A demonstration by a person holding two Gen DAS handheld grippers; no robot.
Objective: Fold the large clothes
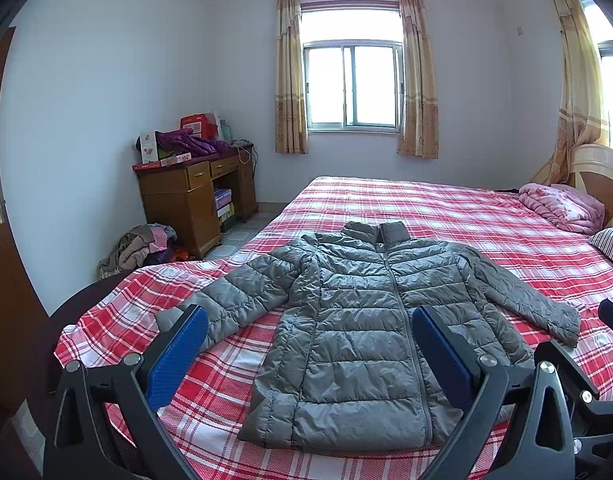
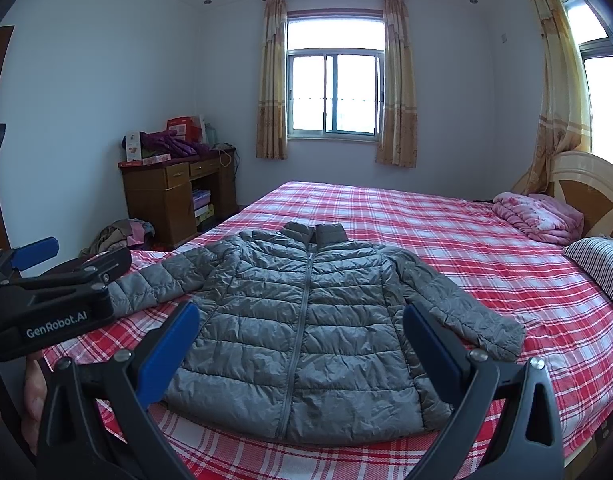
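Grey quilted jacket (image 1: 358, 336) lies flat, front up and zipped, sleeves spread, on the red plaid bed (image 1: 446, 208). Your left gripper (image 1: 308, 354) and right gripper (image 2: 300, 346) both hover above its hem, fingers spread wide, holding nothing. Expect light, soft, puffy fabric with a slick shell that springs back; take hold at a cuff or shoulder seam. The desk (image 2: 162, 196) in the corner holds boxes in its open shelf.
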